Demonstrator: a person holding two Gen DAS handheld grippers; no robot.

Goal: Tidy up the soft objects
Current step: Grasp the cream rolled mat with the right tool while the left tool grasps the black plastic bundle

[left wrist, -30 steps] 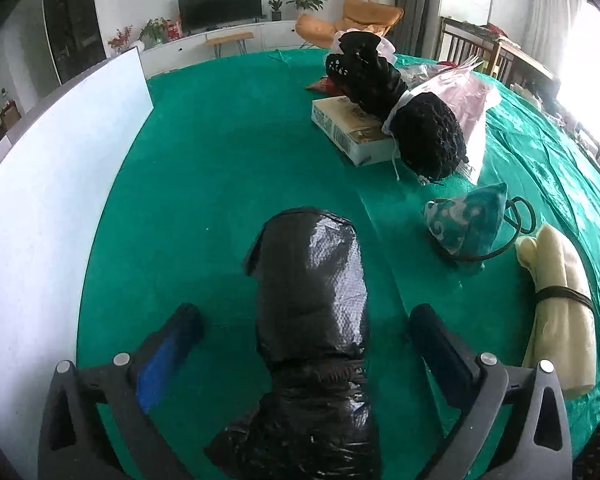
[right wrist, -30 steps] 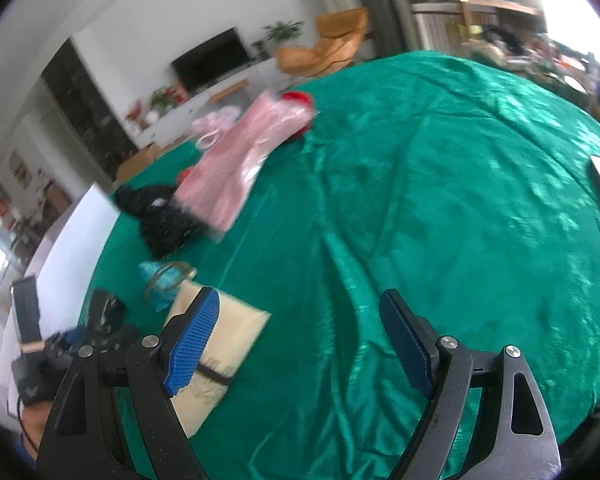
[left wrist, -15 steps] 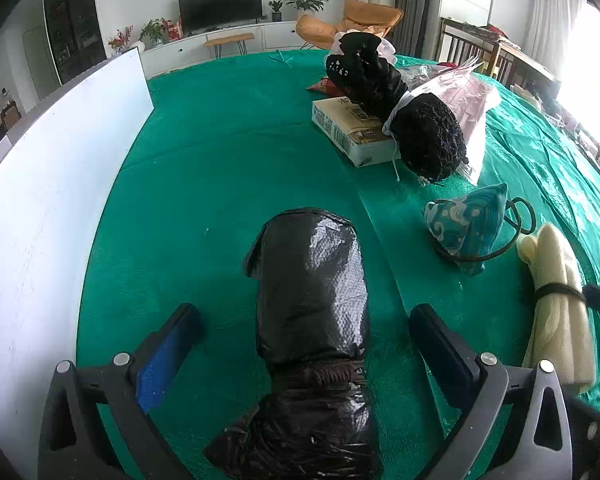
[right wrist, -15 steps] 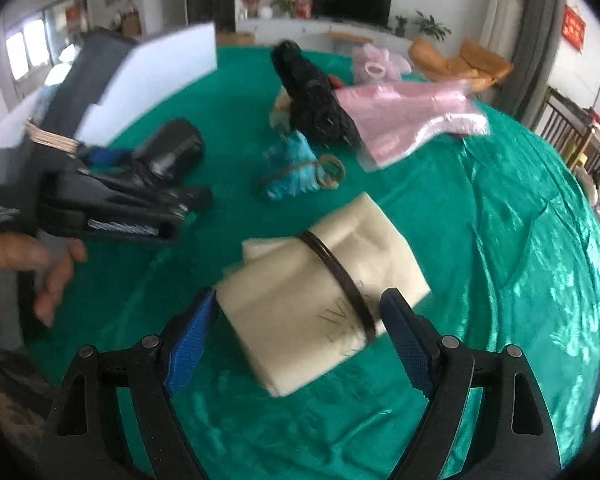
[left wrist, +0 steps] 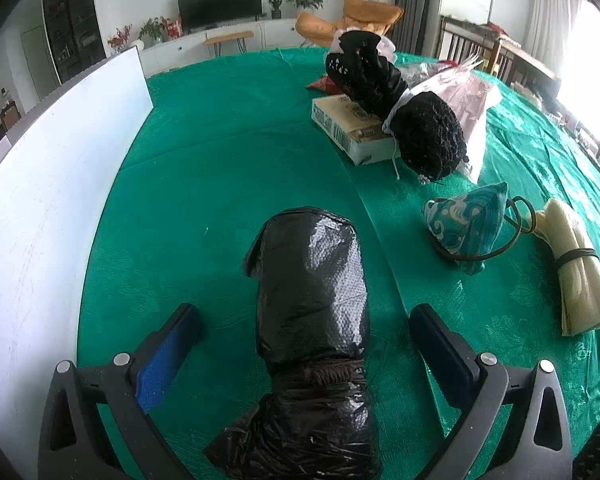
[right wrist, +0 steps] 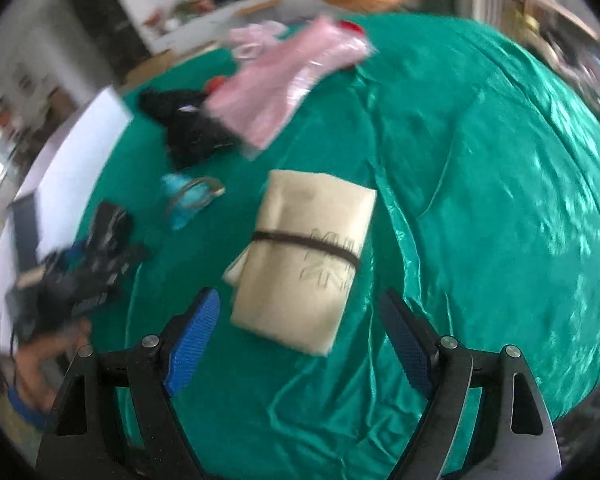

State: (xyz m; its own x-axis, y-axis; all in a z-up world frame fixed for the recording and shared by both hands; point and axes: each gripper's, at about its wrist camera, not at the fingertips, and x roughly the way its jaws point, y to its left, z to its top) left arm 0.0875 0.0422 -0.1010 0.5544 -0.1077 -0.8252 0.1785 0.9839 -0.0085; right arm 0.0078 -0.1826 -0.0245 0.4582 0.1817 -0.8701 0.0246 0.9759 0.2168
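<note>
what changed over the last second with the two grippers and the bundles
The right hand-held gripper swung from bare cloth toward the cream bundle and now hovers open just short of it. Nothing was grasped or released. The left hand-held gripper stayed open around the black bag bundle; the other items kept their places.

right-wrist view motion-blurred, black bag (left wrist: 312,300) cut off below

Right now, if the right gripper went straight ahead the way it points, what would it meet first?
Probably the cream cloth bundle tied with a dark band, lying on the green tablecloth just ahead of the open right gripper. The picture is blurred, so depth is uncertain.
</note>
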